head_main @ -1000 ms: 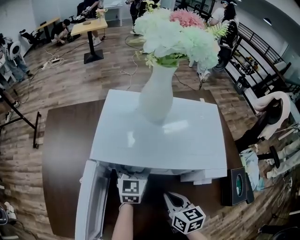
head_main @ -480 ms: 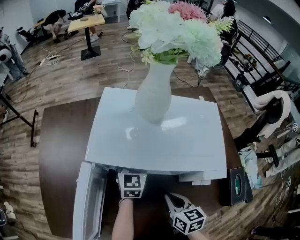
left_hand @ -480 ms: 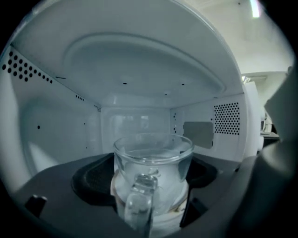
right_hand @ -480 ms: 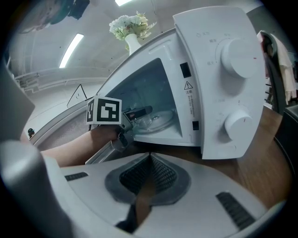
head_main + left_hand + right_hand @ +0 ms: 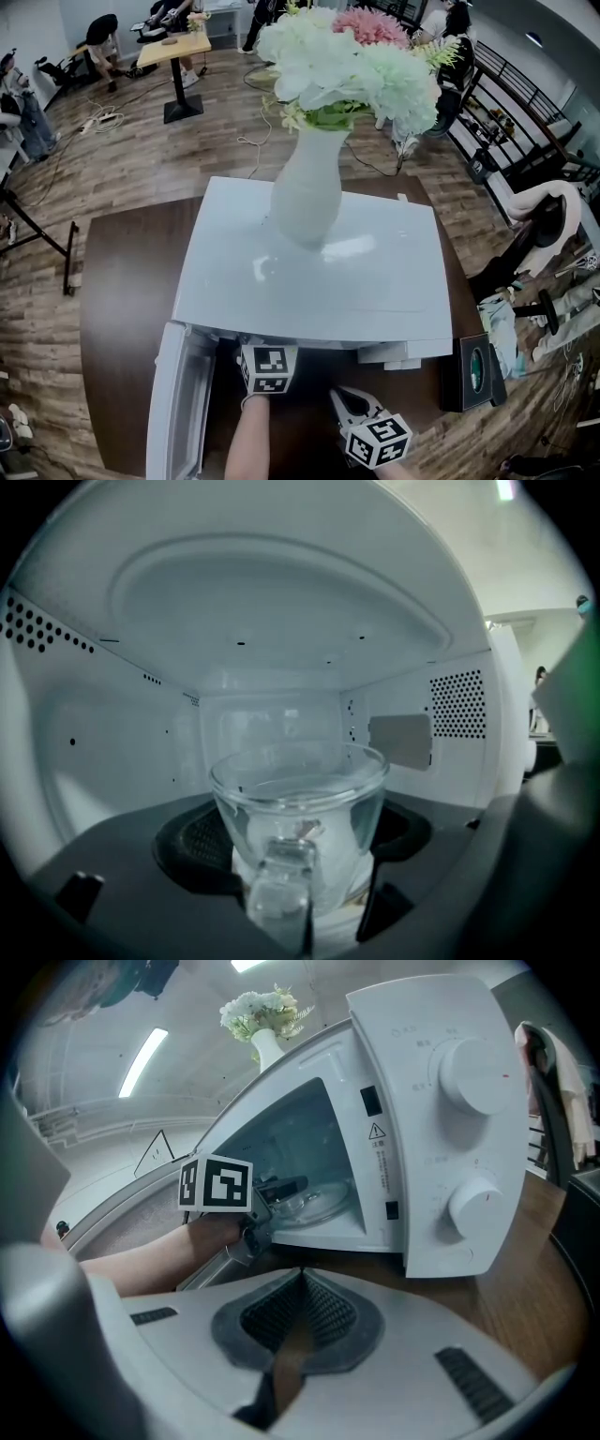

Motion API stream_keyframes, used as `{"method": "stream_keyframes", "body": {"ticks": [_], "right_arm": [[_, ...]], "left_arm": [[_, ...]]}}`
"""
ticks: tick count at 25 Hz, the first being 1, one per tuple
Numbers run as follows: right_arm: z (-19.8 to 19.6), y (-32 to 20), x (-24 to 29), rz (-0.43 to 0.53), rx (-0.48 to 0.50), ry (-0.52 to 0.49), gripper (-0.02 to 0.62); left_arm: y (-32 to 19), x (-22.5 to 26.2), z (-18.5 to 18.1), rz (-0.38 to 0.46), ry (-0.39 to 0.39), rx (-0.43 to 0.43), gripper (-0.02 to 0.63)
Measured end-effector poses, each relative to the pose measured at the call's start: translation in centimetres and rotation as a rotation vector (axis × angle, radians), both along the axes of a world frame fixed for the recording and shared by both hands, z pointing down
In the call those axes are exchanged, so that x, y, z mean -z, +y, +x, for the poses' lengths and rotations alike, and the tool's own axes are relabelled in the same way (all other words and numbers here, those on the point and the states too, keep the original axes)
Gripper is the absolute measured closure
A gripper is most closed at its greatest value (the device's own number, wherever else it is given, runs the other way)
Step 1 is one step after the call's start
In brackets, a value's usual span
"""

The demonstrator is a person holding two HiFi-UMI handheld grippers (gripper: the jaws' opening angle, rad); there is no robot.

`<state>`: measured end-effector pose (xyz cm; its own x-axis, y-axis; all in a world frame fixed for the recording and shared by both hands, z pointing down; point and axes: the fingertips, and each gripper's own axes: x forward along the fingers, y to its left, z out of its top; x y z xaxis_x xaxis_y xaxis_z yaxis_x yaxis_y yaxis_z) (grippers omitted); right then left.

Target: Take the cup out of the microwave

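Dark table [image 5: 122, 309] lies bare along its left edge and in a strip at its near edge, where 1 white microwave [image 5: 319, 272] stands with its door [image 5: 178, 403] swung open to the left and 1 vase [image 5: 305, 197] on its roof. Of 2 grippers, the left gripper [image 5: 281, 1190] reaches into the cavity, jaws closing with 1 glass cup [image 5: 300, 799] between them, handle nearest, while the right gripper [image 5: 300, 1283] hangs before the 2 knobs [image 5: 478, 1072], jaws together on nothing. From the head view the roof hides the cup and the left jaws, and the door is cut off at the bottom.
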<state>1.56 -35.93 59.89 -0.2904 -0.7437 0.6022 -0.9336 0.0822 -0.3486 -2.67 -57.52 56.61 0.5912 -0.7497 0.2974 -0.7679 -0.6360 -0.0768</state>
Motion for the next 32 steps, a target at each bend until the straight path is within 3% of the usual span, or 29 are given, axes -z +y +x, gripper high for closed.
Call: {"method": "stream_keyframes", "body": {"ticks": [9,16,32], "right_arm": [[0.0,0.4,0.4,0.008,0.006,0.007,0.6],[0.5,1.3,0.6,0.016,-0.003,0.007,0.6],[1.2,2.3,1.8,0.066,-0.027,-0.005,0.6]], "left_arm": [[0.7,0.1,0.2,-0.007,0.013,-0.01,0.219],[1.7,0.8,-0.2,-0.046,0.096,0.004,0.221],[5.4,2.2,-2.5,-0.029,0.077,0.032,0.22]]}}
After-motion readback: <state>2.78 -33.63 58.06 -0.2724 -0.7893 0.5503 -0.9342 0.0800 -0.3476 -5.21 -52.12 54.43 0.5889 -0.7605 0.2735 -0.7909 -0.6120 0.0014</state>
